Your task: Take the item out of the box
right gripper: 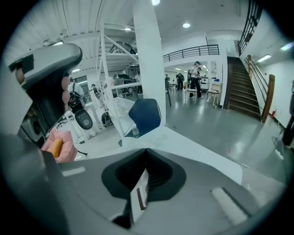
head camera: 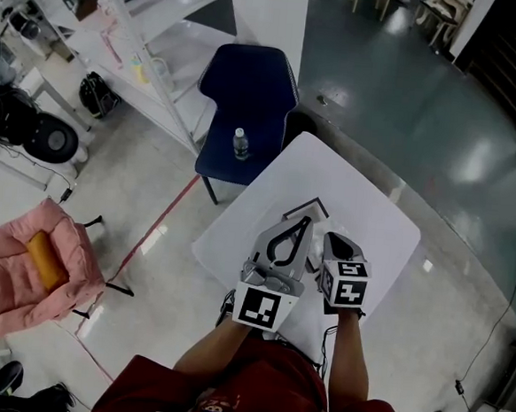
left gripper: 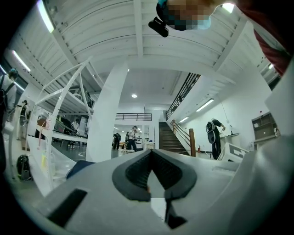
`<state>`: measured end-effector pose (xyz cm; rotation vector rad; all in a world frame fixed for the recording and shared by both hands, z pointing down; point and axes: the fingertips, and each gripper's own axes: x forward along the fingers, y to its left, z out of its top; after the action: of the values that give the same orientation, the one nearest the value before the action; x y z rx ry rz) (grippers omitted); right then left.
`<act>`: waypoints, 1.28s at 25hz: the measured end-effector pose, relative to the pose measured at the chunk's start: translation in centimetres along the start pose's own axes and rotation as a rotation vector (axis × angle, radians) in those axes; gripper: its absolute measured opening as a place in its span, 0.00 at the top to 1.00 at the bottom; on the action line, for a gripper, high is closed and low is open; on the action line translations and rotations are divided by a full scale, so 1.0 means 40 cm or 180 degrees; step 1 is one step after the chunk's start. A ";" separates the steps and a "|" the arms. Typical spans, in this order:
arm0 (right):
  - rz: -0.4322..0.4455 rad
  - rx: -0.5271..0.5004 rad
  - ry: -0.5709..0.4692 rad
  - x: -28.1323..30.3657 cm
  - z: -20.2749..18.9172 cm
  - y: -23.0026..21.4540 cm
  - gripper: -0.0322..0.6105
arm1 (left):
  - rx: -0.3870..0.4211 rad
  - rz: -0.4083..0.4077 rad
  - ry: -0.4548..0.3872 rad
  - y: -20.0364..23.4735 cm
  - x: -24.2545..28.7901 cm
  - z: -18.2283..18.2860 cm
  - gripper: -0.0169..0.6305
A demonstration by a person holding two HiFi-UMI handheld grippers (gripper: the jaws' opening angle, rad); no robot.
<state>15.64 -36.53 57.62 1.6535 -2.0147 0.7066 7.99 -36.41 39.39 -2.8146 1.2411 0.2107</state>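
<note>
Right tool [right gripper: 146, 151] is clamped on a thin white card with a brown stripe [right gripper: 138, 198]. The card sits edge-on between the pads, well above the white square counter [head camera: 376, 228]. Left tool [left gripper: 150, 152] has its tips together, with nothing visibly gripped. Dark-edged box [head camera: 305, 207] lies on the counter just ahead of both tools, partly hidden by them.

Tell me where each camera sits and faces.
Head view: on the person's head, steeply down at the white table; forearms, left gripper and right gripper show.
Left gripper view: on that gripper, level toward the staircase; its shut jaws show.
Right gripper view: on that gripper, down over the table; jaws pinch a white card.
Shared: head view and right gripper view show the blue chair.
</note>
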 end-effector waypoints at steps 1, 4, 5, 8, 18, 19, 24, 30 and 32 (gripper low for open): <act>0.0005 -0.0002 -0.0052 -0.016 0.007 0.001 0.95 | -0.0056 0.0036 -0.0042 -0.005 -0.004 0.010 0.97; 0.0023 -0.0026 -0.0212 -0.064 0.034 0.006 0.95 | -0.0105 0.0077 -0.0111 -0.021 -0.016 0.035 0.97; 0.0028 -0.0034 -0.0267 -0.079 0.045 0.007 0.95 | -0.0090 0.0075 -0.0121 -0.026 -0.020 0.042 0.97; 0.0039 -0.0067 -0.0424 -0.123 0.076 0.017 0.95 | -0.0099 0.0105 -0.0162 -0.035 -0.034 0.066 0.97; 0.0056 -0.0138 -0.0946 -0.278 0.154 0.033 0.95 | -0.0043 0.0177 -0.0238 -0.086 -0.079 0.122 0.97; 0.0047 -0.0140 -0.1014 -0.294 0.165 0.037 0.95 | -0.0047 0.0179 -0.0251 -0.089 -0.085 0.129 0.97; 0.0007 -0.0154 -0.1393 -0.372 0.229 0.048 0.95 | -0.0059 0.0187 -0.0340 -0.099 -0.104 0.161 0.97; -0.0118 -0.0312 -0.1783 -0.471 0.278 0.060 0.95 | -0.0062 0.0317 -0.0334 -0.108 -0.128 0.194 0.97; -0.0147 -0.0307 -0.1969 -0.503 0.292 0.065 0.95 | -0.0049 0.0324 -0.0340 -0.113 -0.134 0.205 0.97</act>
<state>16.74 -28.26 35.75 2.0219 -2.3488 0.0668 6.93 -28.55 32.08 -2.7148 1.3654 0.3718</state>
